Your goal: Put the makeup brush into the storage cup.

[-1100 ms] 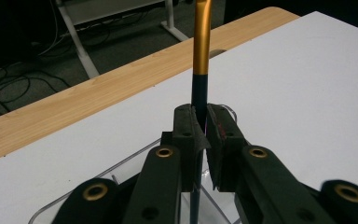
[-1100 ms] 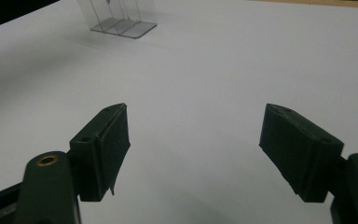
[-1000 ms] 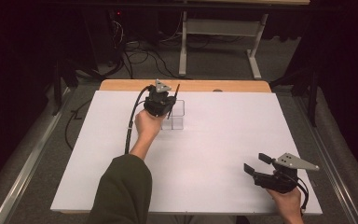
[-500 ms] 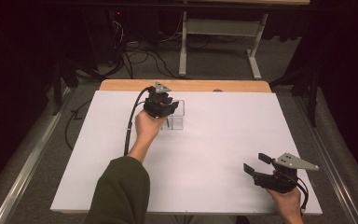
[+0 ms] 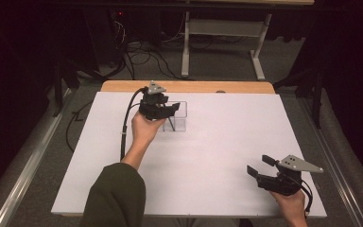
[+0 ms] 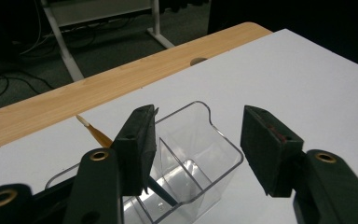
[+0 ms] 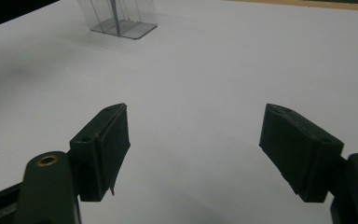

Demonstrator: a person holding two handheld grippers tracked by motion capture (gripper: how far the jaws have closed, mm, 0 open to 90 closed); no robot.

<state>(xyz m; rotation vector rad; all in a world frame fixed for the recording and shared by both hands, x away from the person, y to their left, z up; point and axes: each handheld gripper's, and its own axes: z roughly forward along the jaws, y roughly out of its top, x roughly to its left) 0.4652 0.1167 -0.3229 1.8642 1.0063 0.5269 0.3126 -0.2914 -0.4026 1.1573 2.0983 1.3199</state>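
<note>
Item: clear divided organiser (image 5: pixel 177 116), upper centre; light, rigid, slippery, crackable; grip a rim wall. Paintbrush (image 6: pixel 94 134) inside. My left tool (image 5: pixel 166 109) has just been opening, empty; right tool (image 5: pixel 260 165) wide.

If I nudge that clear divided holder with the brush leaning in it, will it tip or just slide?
The clear holder looks thin-walled and light, so it would probably slide on the smooth white table. Its base seems flat, so tipping looks unlikely, though the leaning brush may shift its balance. The left gripper is open above it.

Brush (image 6: pixel 93 134) shaft mostly hidden behind left gripper's (image 6: pixel 198 151) jaws
</note>
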